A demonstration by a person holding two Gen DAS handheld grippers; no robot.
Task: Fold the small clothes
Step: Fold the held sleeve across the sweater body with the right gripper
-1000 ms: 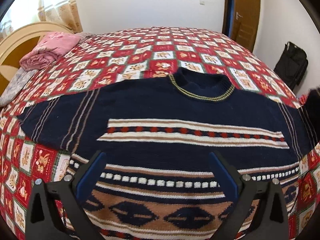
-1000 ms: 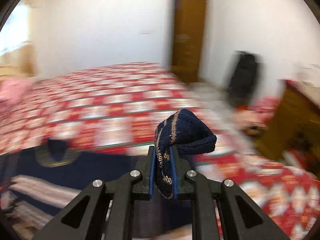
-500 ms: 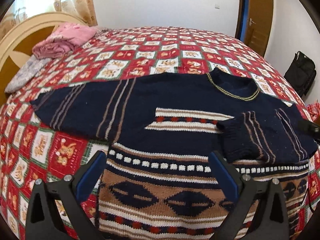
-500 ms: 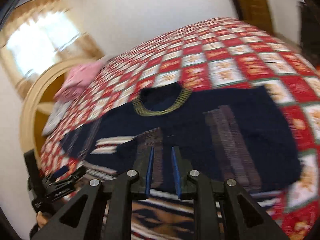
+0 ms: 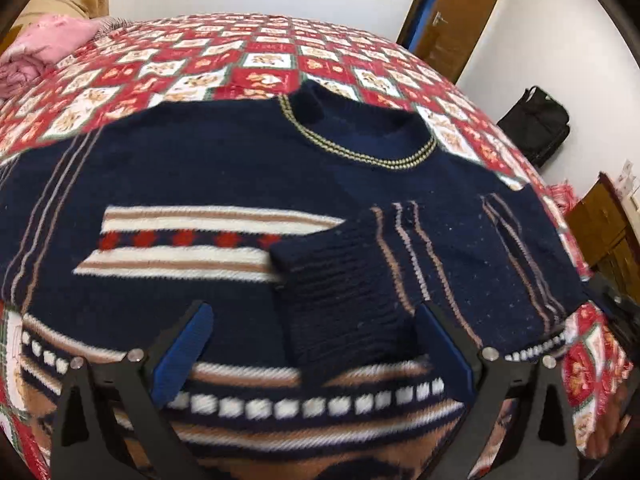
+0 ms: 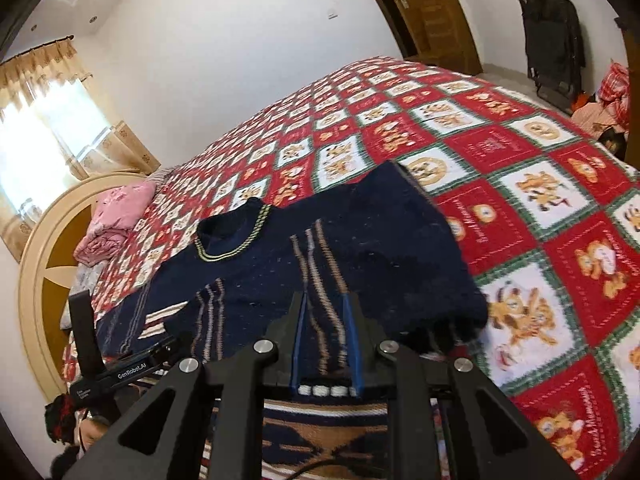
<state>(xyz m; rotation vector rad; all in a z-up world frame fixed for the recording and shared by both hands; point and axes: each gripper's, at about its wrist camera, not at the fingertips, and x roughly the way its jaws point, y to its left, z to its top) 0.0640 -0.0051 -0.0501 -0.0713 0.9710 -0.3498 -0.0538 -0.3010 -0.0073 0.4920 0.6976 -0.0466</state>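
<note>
A navy knit sweater [image 5: 224, 168] with tan, white and red bands lies flat, front up, on the red patchwork quilt [image 5: 248, 60]. One sleeve [image 5: 360, 280] is folded inward across the chest, its ribbed cuff near the middle. My left gripper [image 5: 314, 344] hovers wide open over the lower chest, the cuff showing between its blue pads. In the right wrist view the sweater [image 6: 380, 248] lies below my right gripper [image 6: 325, 336]. Its pads stand a narrow gap apart over the folded shoulder, nothing between them. The other sleeve stretches out flat at the left.
Folded pink clothes [image 5: 36, 52] sit by the cream headboard [image 6: 44, 280] at the far left. A black bag [image 5: 536, 124] leans on the wall near a wooden door [image 5: 452, 12]. A wooden cabinet [image 5: 608, 232] stands right of the bed.
A second ago my right gripper held the sleeve cuff in the air; it has since laid the sleeve across the chest and let go. Both grippers have sunk closer to the sweater.
</note>
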